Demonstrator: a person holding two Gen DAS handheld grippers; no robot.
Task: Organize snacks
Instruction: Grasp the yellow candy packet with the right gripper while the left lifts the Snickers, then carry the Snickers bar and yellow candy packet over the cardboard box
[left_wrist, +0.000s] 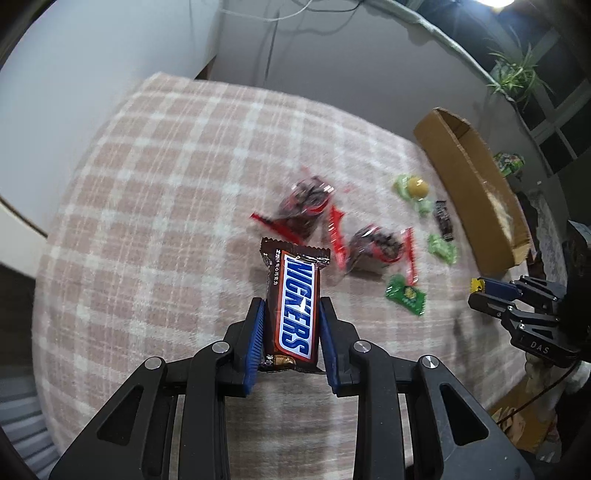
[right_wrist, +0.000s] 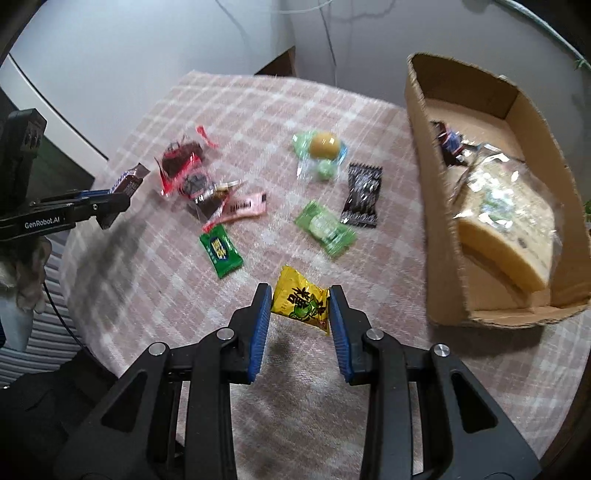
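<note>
My left gripper (left_wrist: 291, 306) is shut on a brown Snickers bar (left_wrist: 293, 306) and holds it above the checked pink cloth; it shows at the left of the right wrist view (right_wrist: 114, 199) with the bar (right_wrist: 129, 181). My right gripper (right_wrist: 300, 299) is shut on a yellow snack packet (right_wrist: 301, 301), held above the cloth; it also shows in the left wrist view (left_wrist: 480, 295). A cardboard box (right_wrist: 417, 147) at the right holds a wrapped yellow cake (right_wrist: 506, 218) and a small dark packet (right_wrist: 448, 142).
Loose snacks lie on the cloth: red-wrapped packets (right_wrist: 181, 166), a pink packet (right_wrist: 245, 205), green packets (right_wrist: 221, 254) (right_wrist: 327, 229), a black packet (right_wrist: 362, 195), a yellow ball sweet (right_wrist: 324, 145). Walls and cables stand behind the table (right_wrist: 184, 332). A plant (left_wrist: 513, 74) is at far right.
</note>
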